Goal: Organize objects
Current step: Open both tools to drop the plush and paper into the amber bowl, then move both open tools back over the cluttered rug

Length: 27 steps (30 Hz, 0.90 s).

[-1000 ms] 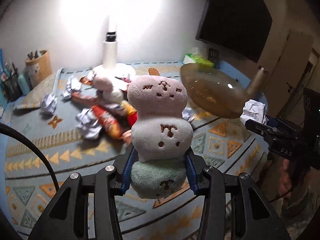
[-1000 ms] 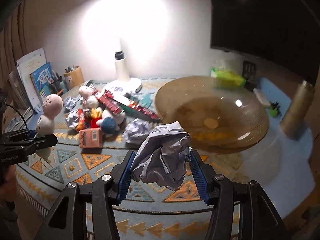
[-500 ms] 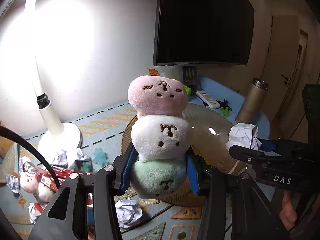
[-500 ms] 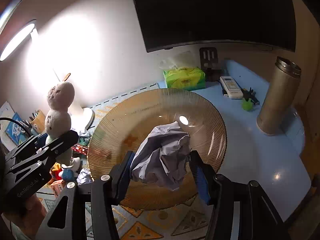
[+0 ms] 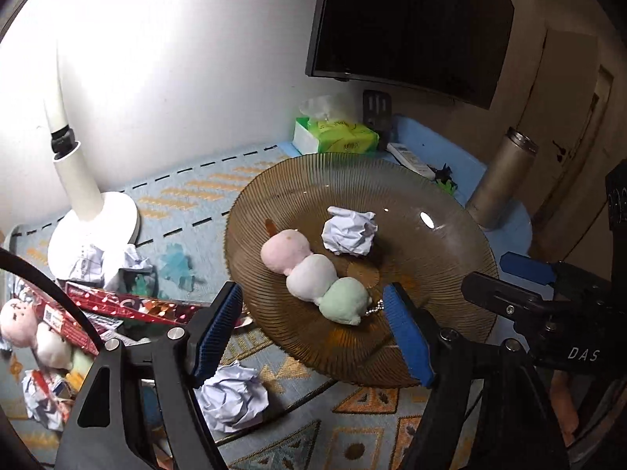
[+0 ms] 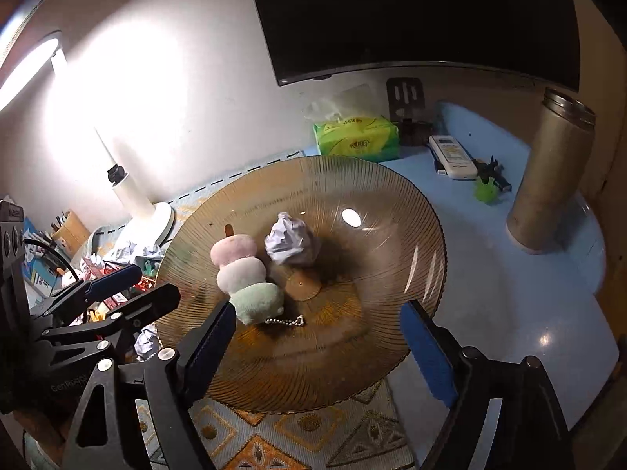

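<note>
The big brown plate (image 6: 392, 235) looks like shiny glass with thin ridges. On it lies a soft, fuzzy cloth toy (image 6: 245, 274) with a little metal bead chain (image 6: 284, 321), beside a ball of crumpled paper (image 6: 290, 244). At right, the tall bottle (image 6: 548, 180) is dull brushed metal. The table (image 6: 509, 293) under it is smooth and glossy.

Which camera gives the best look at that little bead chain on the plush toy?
The right wrist view: the bead chain lies fully exposed on the plate. In the left wrist view only a short bit shows, beside a claw finger.
</note>
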Available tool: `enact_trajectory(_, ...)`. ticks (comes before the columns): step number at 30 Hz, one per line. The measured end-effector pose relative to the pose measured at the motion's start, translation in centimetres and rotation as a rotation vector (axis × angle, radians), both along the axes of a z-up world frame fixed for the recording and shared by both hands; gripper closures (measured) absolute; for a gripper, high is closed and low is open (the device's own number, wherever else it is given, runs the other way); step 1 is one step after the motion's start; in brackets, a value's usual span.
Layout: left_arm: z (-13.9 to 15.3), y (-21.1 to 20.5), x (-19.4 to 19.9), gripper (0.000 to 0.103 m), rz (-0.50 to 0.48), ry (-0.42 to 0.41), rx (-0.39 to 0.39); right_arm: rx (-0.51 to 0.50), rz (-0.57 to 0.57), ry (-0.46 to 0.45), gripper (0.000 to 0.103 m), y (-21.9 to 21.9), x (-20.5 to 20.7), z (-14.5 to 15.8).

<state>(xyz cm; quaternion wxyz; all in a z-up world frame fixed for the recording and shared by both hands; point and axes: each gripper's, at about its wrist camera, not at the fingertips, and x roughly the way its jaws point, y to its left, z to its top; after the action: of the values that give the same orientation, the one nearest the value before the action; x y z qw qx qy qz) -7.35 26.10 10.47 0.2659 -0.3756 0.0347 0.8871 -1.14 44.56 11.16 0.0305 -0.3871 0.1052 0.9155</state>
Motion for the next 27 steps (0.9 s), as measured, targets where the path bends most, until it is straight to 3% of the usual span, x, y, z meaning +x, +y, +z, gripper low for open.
enact_trajectory(3, 0.2, -2.0, 1.7, 0.030, 0.079, 0.022, -0.032, 0.028, 0.032, 0.026, 0.018, -2.0, 1.1, 0.5)
enact_trajectory(7, -0.8, -6.6, 3.9, 0.030, 0.198, -0.025, -0.029, 0.034, 0.115, 0.054, 0.016, -5.4, 2.5, 0.5)
enact_trajectory(12, -2.3, -13.0, 7.0, 0.030, 0.371, -0.040, -0.079, 0.093, 0.236, 0.064, 0.016, -10.8, 3.6, -0.8)
enact_trajectory(16, -4.7, -18.3, 8.8, 0.030, 0.486, -0.131, -0.062, 0.128, 0.320, 0.045, 0.016, -15.1, 3.7, -3.0)
enact_trajectory(23, -7.2, -24.7, 9.9, 0.030, 0.605, -0.171, -0.038, 0.220, 0.371, 0.025, 0.016, -19.9, 2.6, -6.6)
enact_trajectory(27, -8.1, -26.2, 9.7, 0.030, 0.624, -0.186, -0.010, 0.137, 0.377, -0.012, 0.016, -19.6, 1.4, -7.6)
